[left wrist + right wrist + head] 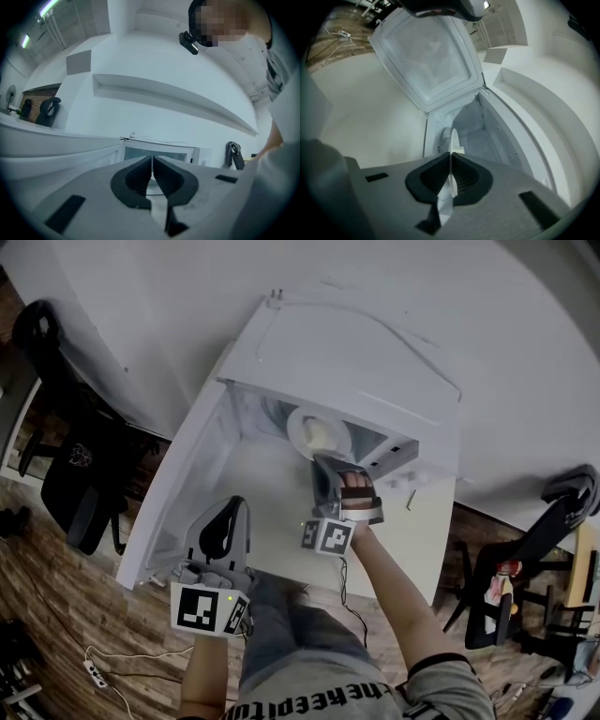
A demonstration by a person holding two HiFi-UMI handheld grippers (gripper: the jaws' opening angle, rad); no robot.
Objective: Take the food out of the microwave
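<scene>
Nearest the person, the left gripper [228, 521] hung over the white table [272, 493] with its jaws pressed together and nothing between them. A little farther and to the right, the right gripper [328, 467] reached to the mouth of the microwave [375, 362]. Its jaws were squeezed on the near rim of the plate [298, 423]. The plate sat just inside the opening, with a pale lump, maybe the food [320, 435], on it. The door [178, 484] hung open on the left.
</scene>
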